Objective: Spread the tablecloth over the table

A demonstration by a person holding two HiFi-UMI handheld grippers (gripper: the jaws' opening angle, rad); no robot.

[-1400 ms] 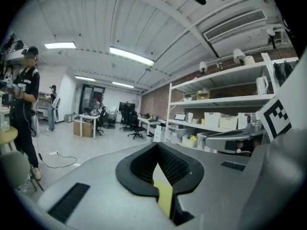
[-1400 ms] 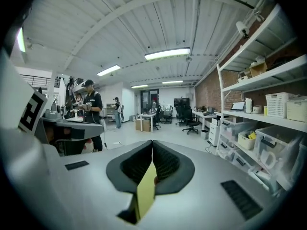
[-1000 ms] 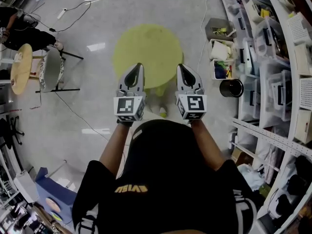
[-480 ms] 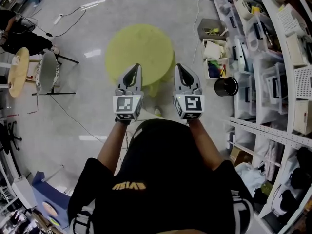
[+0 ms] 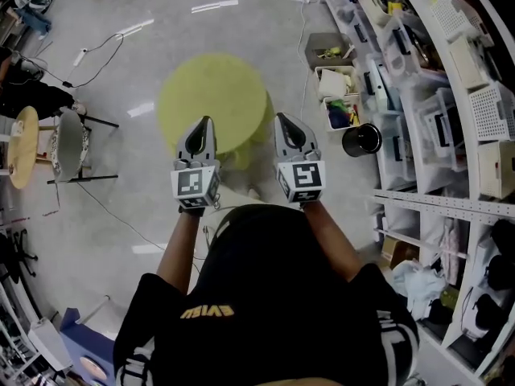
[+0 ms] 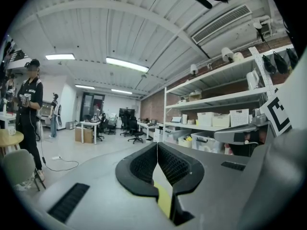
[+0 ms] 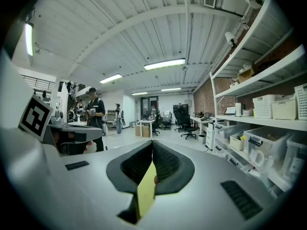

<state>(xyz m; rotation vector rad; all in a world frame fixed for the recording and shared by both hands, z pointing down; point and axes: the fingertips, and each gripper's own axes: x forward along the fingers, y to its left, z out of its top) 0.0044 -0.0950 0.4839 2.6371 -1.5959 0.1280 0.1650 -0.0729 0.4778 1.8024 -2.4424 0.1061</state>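
A round yellow-green table [image 5: 211, 99] stands on the grey floor in front of me. Whether a cloth lies on it I cannot tell. My left gripper [image 5: 202, 122] and right gripper [image 5: 284, 120] are held side by side at chest height, pointing level over the table's near edge. Both are shut, and no cloth shows in either. In the left gripper view the pads meet at the tip of the left gripper [image 6: 157, 145]. The right gripper [image 7: 152, 143] looks the same in its own view. A strip of yellow shows through the gap below each closed tip.
White shelving with plastic bins [image 5: 418, 95] runs along the right. Open bins [image 5: 338, 95] and a black bucket [image 5: 361, 139] sit on the floor beside it. A chair [image 5: 68, 139], a round wooden stool [image 5: 22, 145] and floor cables are at the left. A person [image 6: 29, 104] stands far off.
Both grippers stay shut and side by side. The head view has swung, so the table and both grippers now sit further left in the picture.
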